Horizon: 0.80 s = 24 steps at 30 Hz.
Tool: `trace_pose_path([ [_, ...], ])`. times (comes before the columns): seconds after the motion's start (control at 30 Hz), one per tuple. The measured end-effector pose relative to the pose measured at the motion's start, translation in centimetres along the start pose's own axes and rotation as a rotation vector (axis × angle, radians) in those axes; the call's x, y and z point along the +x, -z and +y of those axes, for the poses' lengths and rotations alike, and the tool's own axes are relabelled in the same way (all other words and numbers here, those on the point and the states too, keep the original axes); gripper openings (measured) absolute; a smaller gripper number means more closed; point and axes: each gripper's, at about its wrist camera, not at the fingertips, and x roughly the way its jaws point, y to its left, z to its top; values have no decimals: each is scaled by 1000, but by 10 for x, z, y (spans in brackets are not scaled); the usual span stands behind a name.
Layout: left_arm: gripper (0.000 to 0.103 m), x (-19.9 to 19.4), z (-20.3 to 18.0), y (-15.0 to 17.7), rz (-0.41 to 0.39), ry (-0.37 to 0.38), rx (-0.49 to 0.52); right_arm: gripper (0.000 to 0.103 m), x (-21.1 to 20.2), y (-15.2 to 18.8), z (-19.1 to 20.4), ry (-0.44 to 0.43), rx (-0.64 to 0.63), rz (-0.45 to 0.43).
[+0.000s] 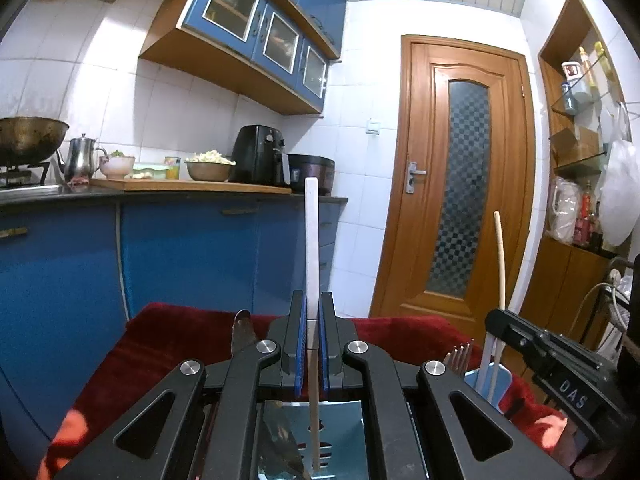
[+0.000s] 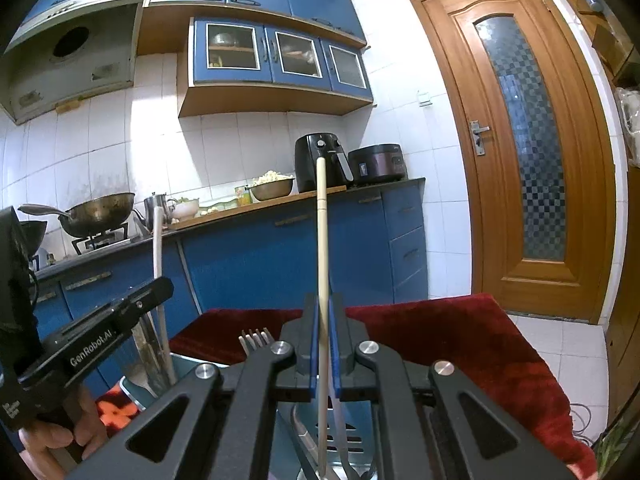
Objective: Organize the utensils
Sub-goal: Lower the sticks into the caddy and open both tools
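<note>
My left gripper (image 1: 313, 316) is shut on a white flat-handled utensil (image 1: 311, 240) that stands upright, its lower end in a light blue slotted utensil holder (image 1: 344, 432). A knife blade (image 1: 242, 332) rises to its left. My right gripper (image 2: 323, 316) is shut on a cream chopstick (image 2: 322, 240), also upright over the holder (image 2: 352, 432). A metal fork (image 2: 256, 338) stands in the holder, tines up; it also shows in the left wrist view (image 1: 459, 356). The right gripper appears in the left wrist view (image 1: 496, 320), the left gripper in the right wrist view (image 2: 160, 284).
The holder stands on a red cloth (image 2: 460, 340). Behind are blue kitchen cabinets (image 1: 180, 248) with a counter carrying a black air fryer (image 1: 260, 156), a rice cooker (image 2: 378, 162), bowls and a wok (image 2: 100, 210). A wooden door (image 1: 460, 184) is at right.
</note>
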Motion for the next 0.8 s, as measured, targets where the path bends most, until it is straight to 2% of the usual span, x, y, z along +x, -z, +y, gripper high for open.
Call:
trace_pose_path([
  [0.1,6,-1,0,0,-2,-8,6,7,-1,1,1,-1,-7,0],
  [0.17,7,0,2,-1,2,-7,6,17,-1,1,1,2,-5,5],
  [0.23,23,-1,1,-1,10,-2,-1,28,0,1,1,-5,6,6],
  [0.3,36,-1,2,-1,12,4,-16,29,-1,1,1,-8,9,5],
  [0.63,40,-3,-1,-3,23,7,-7,41,-6,0,2,-15,5,-8],
  [0.8,41,-11,-2,-10,35,9,-13,41,-16,-7,4,-16,15,-18],
])
